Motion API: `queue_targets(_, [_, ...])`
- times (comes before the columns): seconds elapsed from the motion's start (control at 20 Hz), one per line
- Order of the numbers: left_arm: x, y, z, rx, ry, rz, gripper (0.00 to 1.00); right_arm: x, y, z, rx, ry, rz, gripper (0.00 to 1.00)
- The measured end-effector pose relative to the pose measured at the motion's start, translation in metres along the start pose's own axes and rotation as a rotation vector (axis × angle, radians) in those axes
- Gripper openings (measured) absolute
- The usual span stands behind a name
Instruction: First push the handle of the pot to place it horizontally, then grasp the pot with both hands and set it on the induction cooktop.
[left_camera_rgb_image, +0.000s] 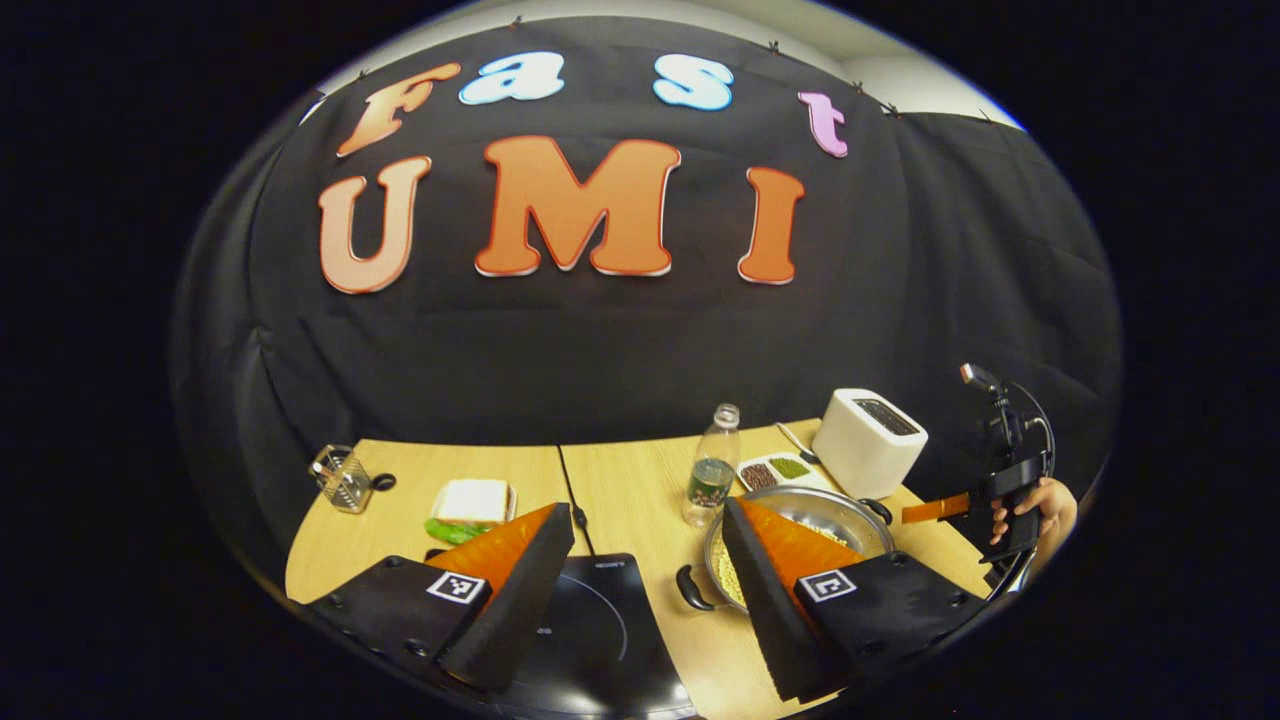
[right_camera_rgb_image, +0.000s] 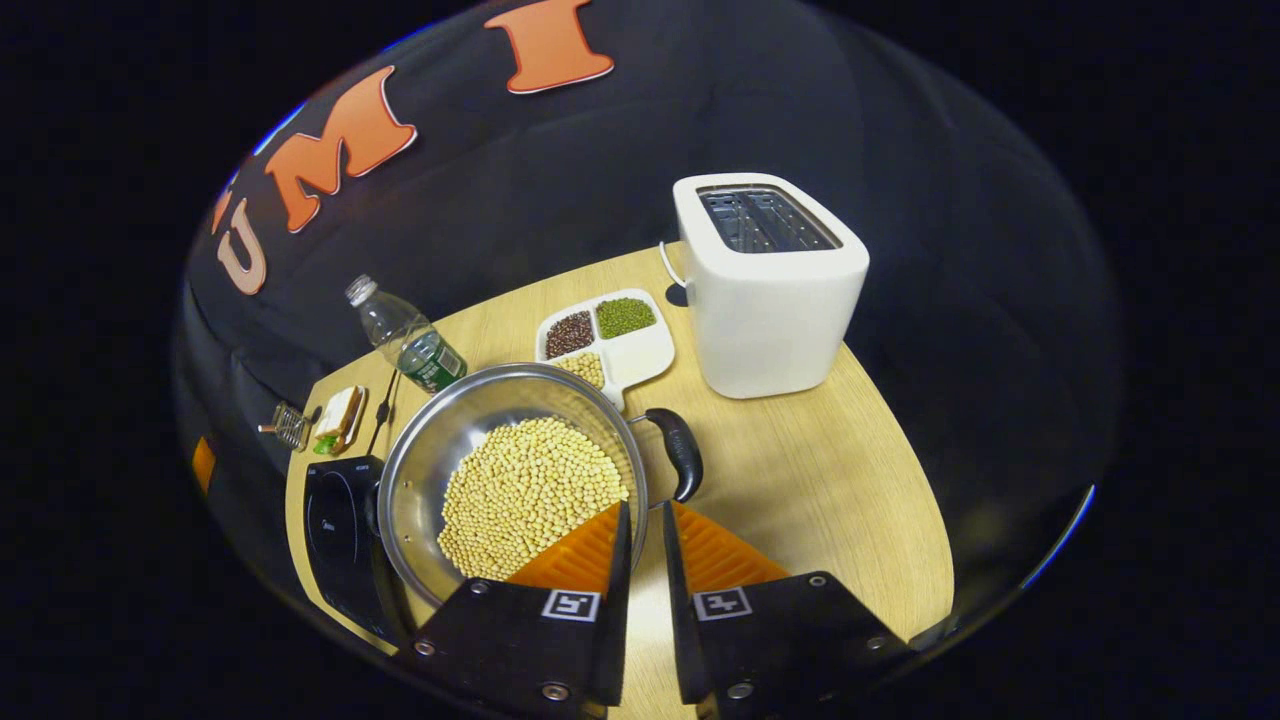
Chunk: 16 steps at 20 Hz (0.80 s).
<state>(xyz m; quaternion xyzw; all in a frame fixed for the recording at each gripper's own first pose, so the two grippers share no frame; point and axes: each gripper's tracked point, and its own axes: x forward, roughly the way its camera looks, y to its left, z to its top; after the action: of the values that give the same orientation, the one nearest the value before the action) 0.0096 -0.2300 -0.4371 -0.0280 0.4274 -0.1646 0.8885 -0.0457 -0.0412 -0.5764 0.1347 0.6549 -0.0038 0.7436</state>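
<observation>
Pot (right_camera_rgb_image: 515, 470) full of beans: heavy, hard, slippery.
Grab both handles (right_camera_rgb_image: 680, 452); left gripper (left_camera_rgb_image: 640, 575) wide apart, right gripper (right_camera_rgb_image: 640, 545) nearly closed, empty.

Bare metal pot (right_camera_rgb_image: 430, 450), brushed inside, polished and reflective at the rim; glossy dark plastic handle (right_camera_rgb_image: 680, 452). Smooth, matt soybeans (right_camera_rgb_image: 530, 495) heaped within. Light wood-grain table (right_camera_rgb_image: 820, 500), satin and even. Glossy black glass on the induction cooktop (left_camera_rgb_image: 590, 630), catching glare. Smooth matt white plastic toaster (right_camera_rgb_image: 765, 310) with metal slots. Clear, shiny plastic bottle (left_camera_rgb_image: 712, 478). Glazed white divided dish (right_camera_rgb_image: 640, 355). Thin wire basket (left_camera_rgb_image: 343, 480). Matt black cloth wall (left_camera_rgb_image: 600, 350), softly creased.
</observation>
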Motion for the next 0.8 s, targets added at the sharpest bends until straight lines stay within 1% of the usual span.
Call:
queue_targets(0.05, [0.007, -0.008, -0.010, -0.014, 0.036, -0.016, 0.98, 0.001, 0.003, 0.000, -0.015, -0.002, -0.001, 0.24])
queue_targets(0.1, [0.016, -0.017, -0.021, -0.025, 0.073, -0.031, 0.98, 0.003, 0.004, 0.001, -0.027, -0.005, -0.004, 0.33])
queue_targets(0.15, [0.022, -0.024, -0.031, -0.034, 0.107, -0.044, 0.98, 0.007, 0.004, 0.001, -0.034, -0.004, -0.006, 0.34])
queue_targets(0.25, [0.036, -0.034, -0.051, -0.045, 0.165, -0.059, 0.98, 0.012, 0.006, 0.002, -0.031, 0.002, -0.001, 0.54])
queue_targets(0.3, [0.044, -0.038, -0.061, -0.043, 0.192, -0.060, 0.99, 0.014, 0.006, 0.002, -0.030, 0.005, 0.002, 0.60])
queue_targets(0.35, [0.051, -0.043, -0.070, -0.042, 0.218, -0.065, 0.98, 0.017, 0.005, 0.003, -0.030, 0.005, 0.002, 0.61])
queue_targets(0.45, [0.064, -0.053, -0.091, -0.047, 0.274, -0.075, 0.98, 0.022, 0.004, 0.005, -0.032, -0.001, -0.004, 0.63])
queue_targets(0.5, [0.071, -0.054, -0.100, -0.052, 0.295, -0.066, 0.98, 0.025, 0.001, 0.006, -0.037, -0.003, -0.015, 0.60])
queue_targets(0.55, [0.076, -0.052, -0.110, -0.048, 0.311, -0.049, 0.98, 0.027, -0.003, 0.006, -0.044, -0.004, -0.026, 0.61])
queue_targets(0.6, [0.081, -0.053, -0.118, -0.045, 0.328, -0.046, 0.98, 0.031, -0.006, 0.005, -0.054, 0.000, -0.042, 0.68])
queue_targets(0.65, [0.084, -0.054, -0.126, -0.044, 0.345, -0.044, 0.98, 0.034, -0.009, 0.004, -0.063, 0.001, -0.056, 0.70])
queue_targets(0.7, [0.087, -0.054, -0.132, -0.042, 0.359, -0.037, 0.98, 0.038, -0.011, 0.004, -0.069, 0.001, -0.067, 0.74])
queue_targets(0.8, [0.098, -0.050, -0.145, -0.037, 0.380, -0.014, 0.99, 0.044, -0.010, 0.005, -0.076, 0.002, -0.072, 0.77])
